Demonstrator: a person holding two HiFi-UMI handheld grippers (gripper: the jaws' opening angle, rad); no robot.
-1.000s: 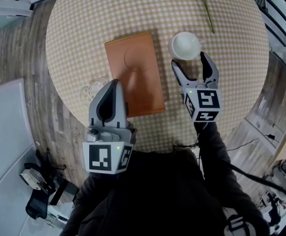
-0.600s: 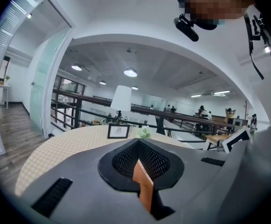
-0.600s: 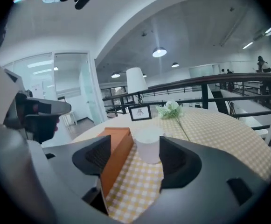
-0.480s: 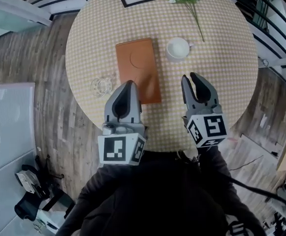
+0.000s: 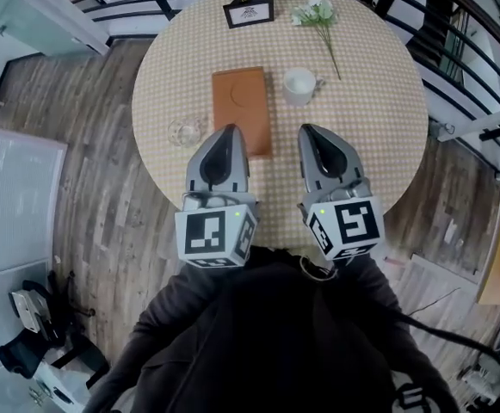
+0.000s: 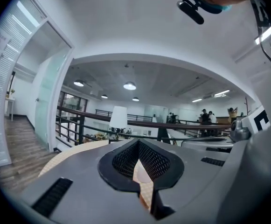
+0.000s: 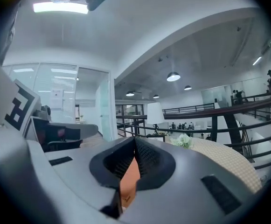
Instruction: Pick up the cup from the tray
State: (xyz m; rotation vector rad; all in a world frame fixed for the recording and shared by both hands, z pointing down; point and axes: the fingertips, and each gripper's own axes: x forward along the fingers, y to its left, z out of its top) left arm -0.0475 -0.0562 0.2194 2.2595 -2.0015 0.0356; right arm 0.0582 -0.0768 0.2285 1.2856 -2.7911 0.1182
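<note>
Two grippers: I see both low in the middle of the head view, side by side, with their marker cubes toward me and their tips over the near part of the table (image 5: 387,136).
Left gripper (image 5: 225,132): the jaws are pressed together and hold nothing. In its own view the dark meshed fingers (image 6: 123,161) meet at the tip.
Right gripper (image 5: 309,132): the jaws have just been closing and now meet with nothing between them. In its own view only a sliver of orange shows below the joined fingers (image 7: 149,158).
Cup (image 5: 299,85): it is white and upright on the checked cloth in the upper middle of the frame, its handle pointing right.
Cup and tray (image 5: 242,110): the cup stands just right of the orange tray, not on it, with a strip of cloth between them.
Cup and fingers: the cup lies above the right gripper's tip in the frame, clear of it, and up and to the right of the left gripper's tip. Neither touches it.
Glass (image 5: 183,132): it is clear and sits left of the tray, beside the left gripper.
Far edge: a framed card (image 5: 248,12) and white flowers (image 5: 316,11) sit there, the stem running down toward the cup.
</note>
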